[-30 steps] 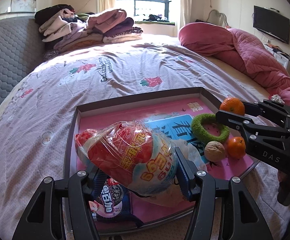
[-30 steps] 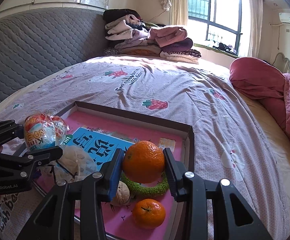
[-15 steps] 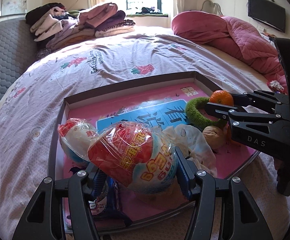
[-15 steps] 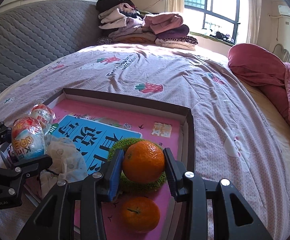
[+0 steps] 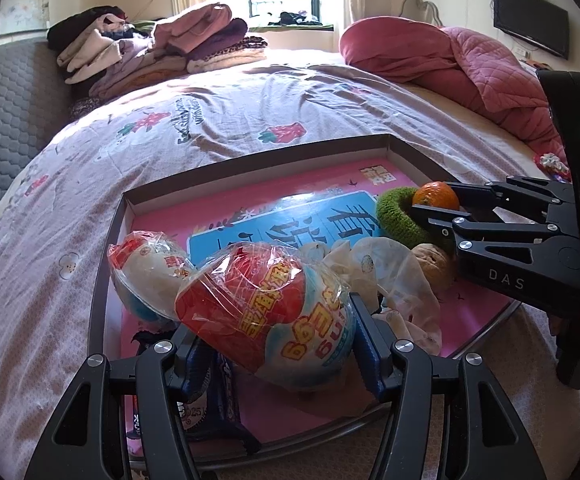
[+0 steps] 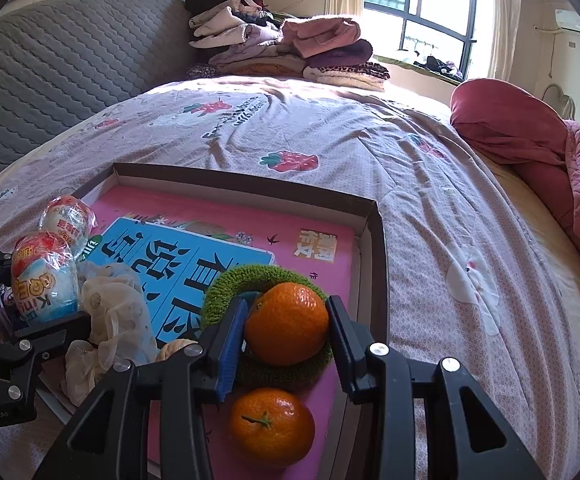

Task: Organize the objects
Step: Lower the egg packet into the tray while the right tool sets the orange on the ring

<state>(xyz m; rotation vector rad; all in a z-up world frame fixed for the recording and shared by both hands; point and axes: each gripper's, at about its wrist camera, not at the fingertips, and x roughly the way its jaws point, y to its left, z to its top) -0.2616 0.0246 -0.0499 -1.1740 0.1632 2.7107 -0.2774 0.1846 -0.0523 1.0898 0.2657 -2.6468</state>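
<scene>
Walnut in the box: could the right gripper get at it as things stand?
Probably not yet. The right gripper is shut on an orange above the green ring, so its fingers are occupied. The walnut lies close beside it, half tucked against the crumpled plastic bag.

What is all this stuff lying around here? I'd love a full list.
Shallow cardboard tray: one, brown rim, pink floor, on bed.
Plastic-wrapped toy eggs: two, red-white-blue; one gripped, one in tray.
Oranges: two; one gripped, one in tray.
Fuzzy ring: one, green, under gripped orange.
Walnut: one, tan, tray.
Crumpled plastic bag: one, whitish, tray.
Folded clothes: pile, far bed.
Quilt: one, pink, right.
Left gripper: black, holding egg.
Right gripper: black, holding orange.
</scene>
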